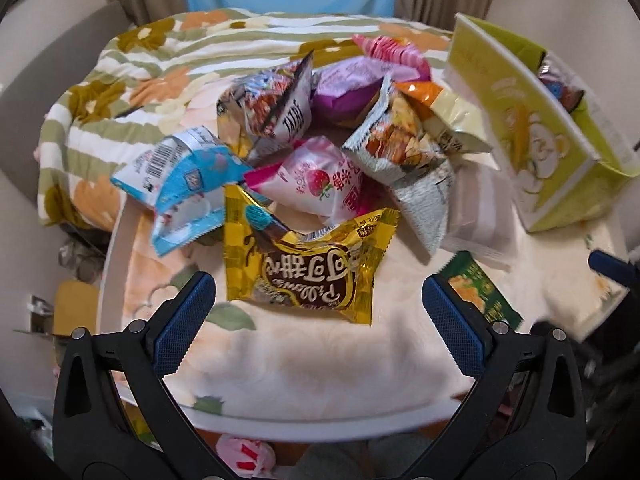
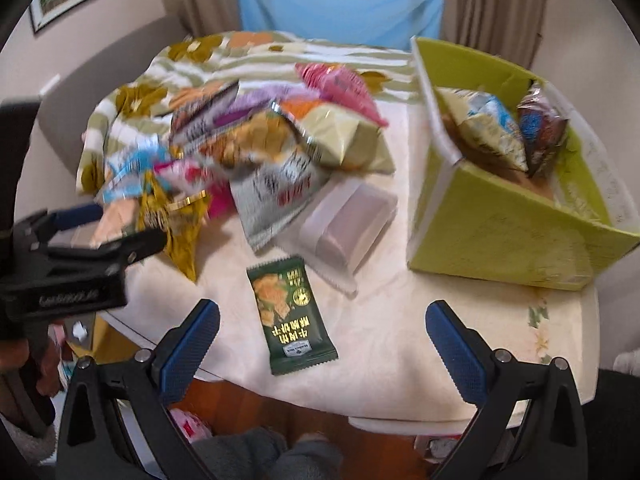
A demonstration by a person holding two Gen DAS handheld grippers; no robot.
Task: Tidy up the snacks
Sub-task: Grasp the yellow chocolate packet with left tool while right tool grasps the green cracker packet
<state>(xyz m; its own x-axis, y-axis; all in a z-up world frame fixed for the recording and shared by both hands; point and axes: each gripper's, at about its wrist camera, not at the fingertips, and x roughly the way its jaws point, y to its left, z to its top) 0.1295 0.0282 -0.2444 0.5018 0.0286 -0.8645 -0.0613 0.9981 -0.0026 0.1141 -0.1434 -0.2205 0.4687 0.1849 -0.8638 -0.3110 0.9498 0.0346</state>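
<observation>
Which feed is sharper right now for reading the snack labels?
Left wrist view: mostly sharp, the gold packet print is legible, with slight blur at the green box. Right wrist view: the snack pile is motion-smeared; only the dark green packet reads fairly clearly. Both show fisheye bending.

I read "Pillows", upside down, on the gold packet (image 1: 306,264) at my twelve o'clock; a barcode marks the blue packet (image 1: 182,184) at ten o'clock.
</observation>
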